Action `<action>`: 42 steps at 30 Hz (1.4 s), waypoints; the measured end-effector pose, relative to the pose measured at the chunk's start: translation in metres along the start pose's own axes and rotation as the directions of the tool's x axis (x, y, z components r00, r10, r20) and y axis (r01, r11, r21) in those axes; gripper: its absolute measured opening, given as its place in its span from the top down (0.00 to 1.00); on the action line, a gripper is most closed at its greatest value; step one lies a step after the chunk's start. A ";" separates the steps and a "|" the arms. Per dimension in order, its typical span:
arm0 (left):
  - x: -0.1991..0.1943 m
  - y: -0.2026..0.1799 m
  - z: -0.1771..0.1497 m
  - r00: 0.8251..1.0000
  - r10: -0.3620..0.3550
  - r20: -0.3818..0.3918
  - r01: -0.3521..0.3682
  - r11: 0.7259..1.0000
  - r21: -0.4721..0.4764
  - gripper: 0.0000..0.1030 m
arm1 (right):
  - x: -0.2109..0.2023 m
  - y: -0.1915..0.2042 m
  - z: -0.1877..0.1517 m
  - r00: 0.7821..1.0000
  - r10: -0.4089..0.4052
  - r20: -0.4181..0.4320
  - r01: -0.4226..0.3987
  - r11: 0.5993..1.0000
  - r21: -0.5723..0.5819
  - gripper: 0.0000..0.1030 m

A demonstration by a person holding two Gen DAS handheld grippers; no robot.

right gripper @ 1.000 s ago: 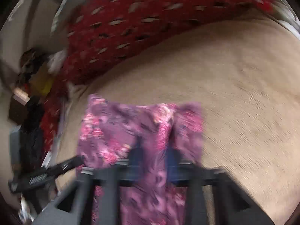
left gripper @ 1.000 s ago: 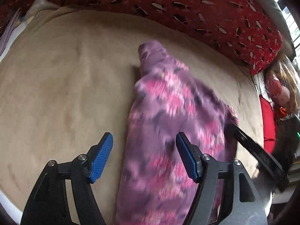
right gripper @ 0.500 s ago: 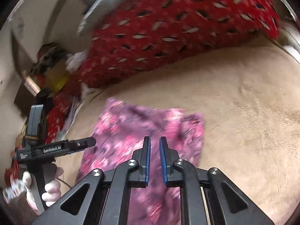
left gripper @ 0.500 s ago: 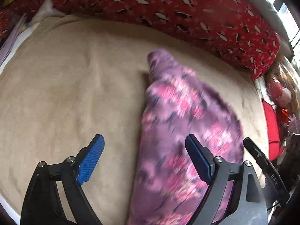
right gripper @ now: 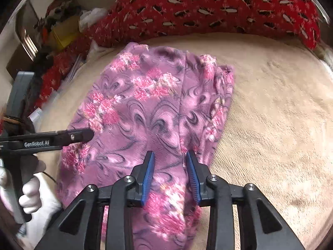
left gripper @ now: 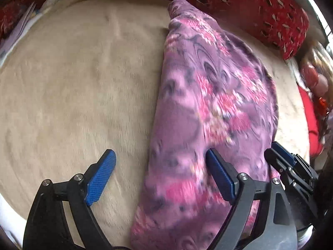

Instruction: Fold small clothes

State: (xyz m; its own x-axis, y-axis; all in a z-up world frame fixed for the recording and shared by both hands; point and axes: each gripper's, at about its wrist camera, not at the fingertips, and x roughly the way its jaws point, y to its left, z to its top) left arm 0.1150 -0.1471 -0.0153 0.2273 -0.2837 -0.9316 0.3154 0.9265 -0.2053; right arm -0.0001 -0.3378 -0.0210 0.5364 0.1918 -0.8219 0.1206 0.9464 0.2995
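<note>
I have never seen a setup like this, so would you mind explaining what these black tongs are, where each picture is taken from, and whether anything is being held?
There is no robot here: a person holds a handheld two-finger tool in each hand, and each tool carries a wide-angle camera looking along its fingers. One picture comes from the left gripper, the other from the right gripper. In the right view you can also see the person's gloved hand gripping the left tool. On the beige blanket lies a purple floral garment, folded lengthwise, with a red patterned cushion behind it. Nothing is held: the left fingers stand wide apart over the cloth's edge, and the right fingers are opening above the cloth without pinching it.
</note>
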 end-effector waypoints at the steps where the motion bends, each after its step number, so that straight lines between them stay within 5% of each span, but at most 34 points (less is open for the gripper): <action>1: -0.005 0.001 -0.003 1.000 -0.009 0.007 0.009 1.000 0.001 0.13 | -0.007 0.001 0.000 1.000 -0.010 -0.002 0.010 1.000 0.011 0.68; 5: -0.011 0.005 -0.029 1.000 0.007 0.009 -0.007 1.000 0.024 0.13 | -0.028 0.002 -0.011 1.000 -0.001 0.003 0.001 1.000 0.019 0.53; 8: 0.001 0.008 -0.049 0.999 0.034 -0.006 -0.034 0.999 0.018 0.10 | -0.011 0.000 -0.039 0.994 -0.065 -0.088 0.067 0.998 0.016 0.43; 12: -0.009 -0.002 -0.067 0.996 0.090 0.014 -0.090 0.992 0.085 0.10 | -0.017 0.000 -0.052 0.993 -0.094 -0.073 0.097 0.994 0.039 0.36; 17: -0.028 0.007 -0.096 0.992 0.120 0.040 -0.123 0.991 0.061 0.10 | -0.030 0.008 -0.059 0.970 -0.202 -0.134 0.207 0.978 0.019 0.18; 22: -0.046 0.012 -0.126 0.981 0.178 0.076 -0.184 0.980 0.079 0.10 | -0.055 0.018 -0.073 0.955 -0.267 -0.132 0.274 0.961 0.039 0.16; 29: -0.057 -0.001 -0.165 0.955 0.256 0.148 -0.274 0.954 0.120 0.10 | -0.086 0.051 -0.092 0.936 -0.351 0.006 0.351 0.935 -0.053 0.15; 42: -0.070 0.004 -0.181 0.955 0.246 0.167 -0.265 0.959 0.103 0.10 | -0.109 0.072 -0.097 0.932 -0.346 0.104 0.354 0.933 -0.066 0.14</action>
State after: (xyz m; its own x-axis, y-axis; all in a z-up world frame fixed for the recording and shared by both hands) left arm -0.0667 -0.0785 -0.0050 0.4486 -0.0841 -0.8898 0.3373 0.9379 0.0814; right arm -0.1307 -0.2654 0.0437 0.5453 -0.1757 -0.8196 0.2472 0.9680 -0.0431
